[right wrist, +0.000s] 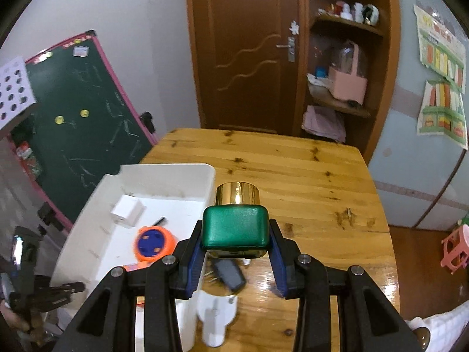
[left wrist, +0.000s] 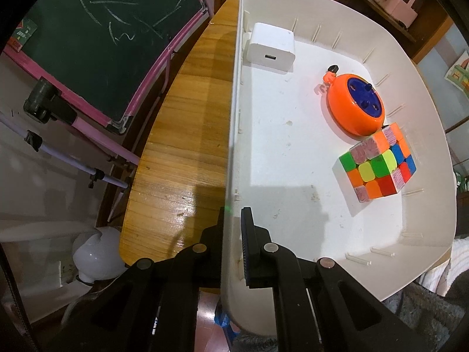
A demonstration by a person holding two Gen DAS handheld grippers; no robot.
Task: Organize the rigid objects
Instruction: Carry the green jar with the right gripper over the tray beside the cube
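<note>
Two fingers [right wrist: 277,258] of the right gripper [right wrist: 234,252] are pressed on a green bottle [right wrist: 235,228], held above the wooden tabletop [right wrist: 307,182]. The white tray [left wrist: 293,135] wall is pinched by the left gripper [left wrist: 231,234]. A chalkboard [right wrist: 88,111] and a brown door [right wrist: 246,52] are seen behind.

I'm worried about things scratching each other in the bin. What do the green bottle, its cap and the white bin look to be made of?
Green bottle: probably glass or hard plastic with a satin pearly coating, given its soft sheen.
Cap: gold, mirror-bright, likely metal or metallised plastic.
White bin: matte moulded plastic with thin walls and ribs, already scuffed.
</note>
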